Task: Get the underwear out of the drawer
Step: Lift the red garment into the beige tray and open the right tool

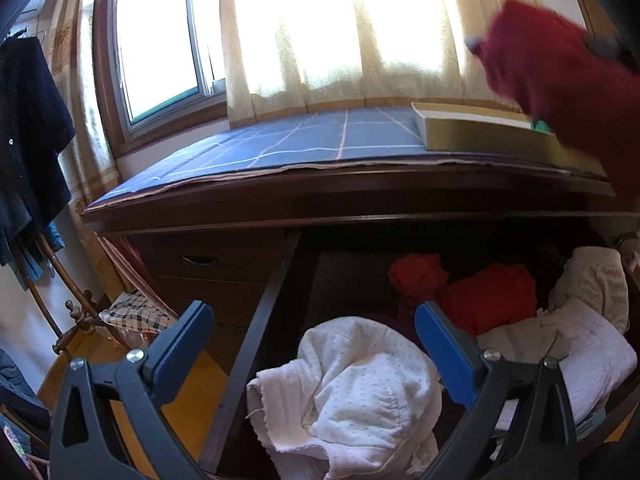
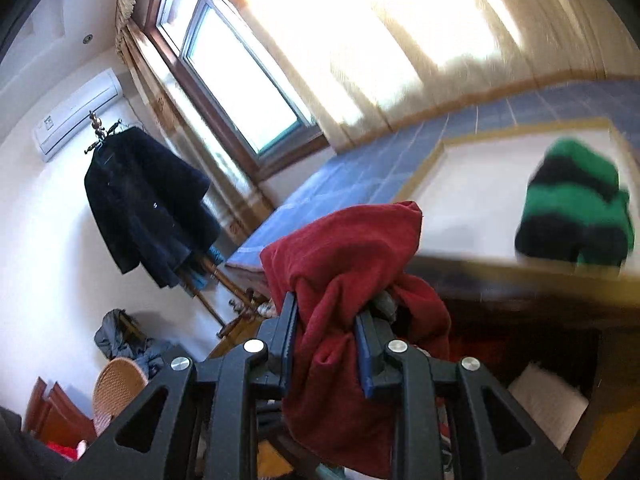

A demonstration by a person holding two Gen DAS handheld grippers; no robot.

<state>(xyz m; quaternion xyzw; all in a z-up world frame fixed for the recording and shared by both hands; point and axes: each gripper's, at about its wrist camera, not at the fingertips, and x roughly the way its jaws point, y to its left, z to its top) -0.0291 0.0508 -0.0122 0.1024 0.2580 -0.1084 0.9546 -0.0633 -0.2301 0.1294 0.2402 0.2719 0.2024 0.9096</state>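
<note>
My right gripper [image 2: 326,316] is shut on dark red underwear [image 2: 348,256], which bunches above the jaws and hangs below them. In the left wrist view the same red underwear [image 1: 560,80] hangs high at the right, above the dresser top. My left gripper [image 1: 316,320] stands open over the open drawer [image 1: 276,300], nothing between its blue pads. Inside the drawer lie a white garment [image 1: 360,392], red garments [image 1: 484,296] and cream and white ones [image 1: 592,312].
A shallow yellow-rimmed box [image 2: 480,192] sits on the blue checked cloth [image 1: 300,140] on the dresser top and holds green-and-black striped underwear [image 2: 576,216]. Curtains and a window stand behind. A coat rack with a dark coat [image 2: 148,200] is at the left.
</note>
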